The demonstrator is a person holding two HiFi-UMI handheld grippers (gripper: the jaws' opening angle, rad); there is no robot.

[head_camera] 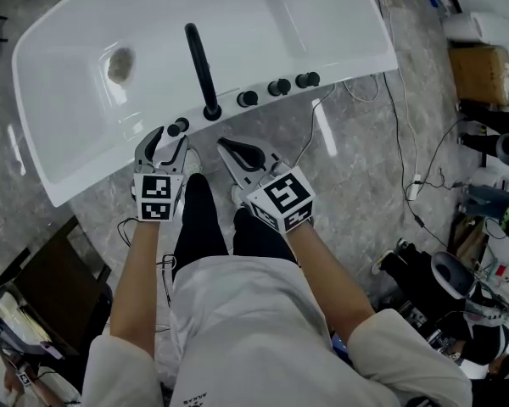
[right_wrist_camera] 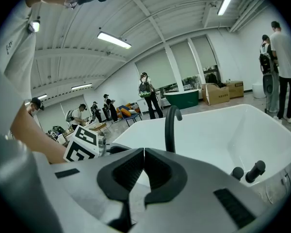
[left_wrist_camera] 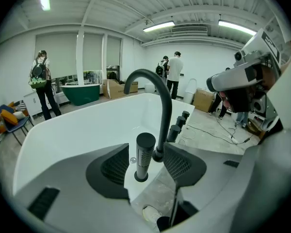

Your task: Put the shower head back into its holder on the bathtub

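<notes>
**Shower head seated in holder; left jaws wide around it, right jaws closed**

The dark, cylindrical metal shower head (left_wrist_camera: 145,149) stands upright in its round black holder (left_wrist_camera: 141,177) on the near rim of the white, glossy bathtub (head_camera: 356,62).

Your left gripper (left_wrist_camera: 149,166) is spread wide. One ribbed black pad sits on each side of the shower head, and both pads are clear of it, with white rim showing in the gaps.

In the head view the shower head (head_camera: 179,126) sits just beyond the left gripper (head_camera: 171,139), at the left end of the row of fittings.

Just right of the shower head, the black, arched faucet spout (left_wrist_camera: 157,98) rises from the same rim and curves out over the basin. Further right along the rim runs a line of three black round knobs (head_camera: 278,86).

Your right gripper (right_wrist_camera: 143,152) has its pads pressed together with nothing between them. It is held near the rim, just right of the left gripper and short of the spout (right_wrist_camera: 170,127).

Below the rim lies grey, marbled floor (head_camera: 356,168), with thin black cables (head_camera: 405,117) trailing off to the right.
</notes>
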